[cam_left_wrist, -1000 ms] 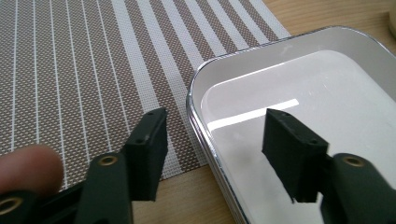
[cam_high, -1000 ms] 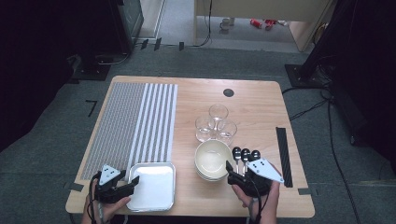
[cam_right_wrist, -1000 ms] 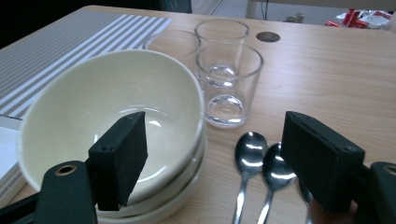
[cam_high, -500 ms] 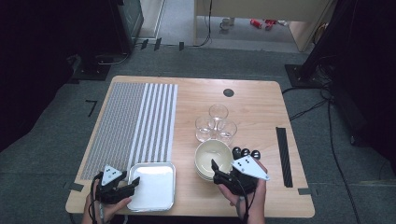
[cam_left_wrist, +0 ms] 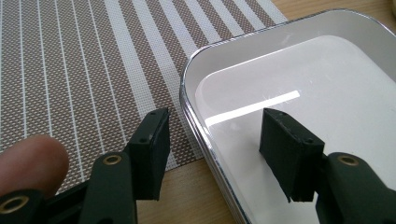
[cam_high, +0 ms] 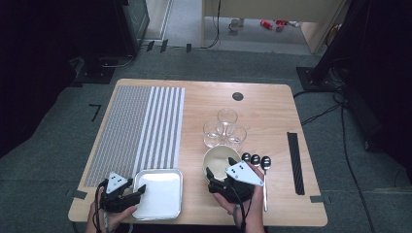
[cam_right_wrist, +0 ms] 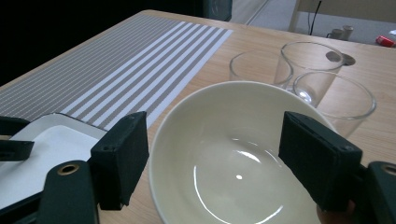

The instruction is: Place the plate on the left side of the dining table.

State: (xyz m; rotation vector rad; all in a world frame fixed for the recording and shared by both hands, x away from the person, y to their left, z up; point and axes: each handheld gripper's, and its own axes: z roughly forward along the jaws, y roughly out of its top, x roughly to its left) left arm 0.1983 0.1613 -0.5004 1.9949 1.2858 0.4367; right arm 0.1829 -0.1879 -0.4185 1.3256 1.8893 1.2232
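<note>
The right gripper spreads wide at the near rim of the cream bowl, which sits on the tabletop just in front of three clear glasses. Three black-bowled spoons lie beside it on the right. The left gripper, also wide, straddles the left rim of the white tray, next to the striped mat.
</note>
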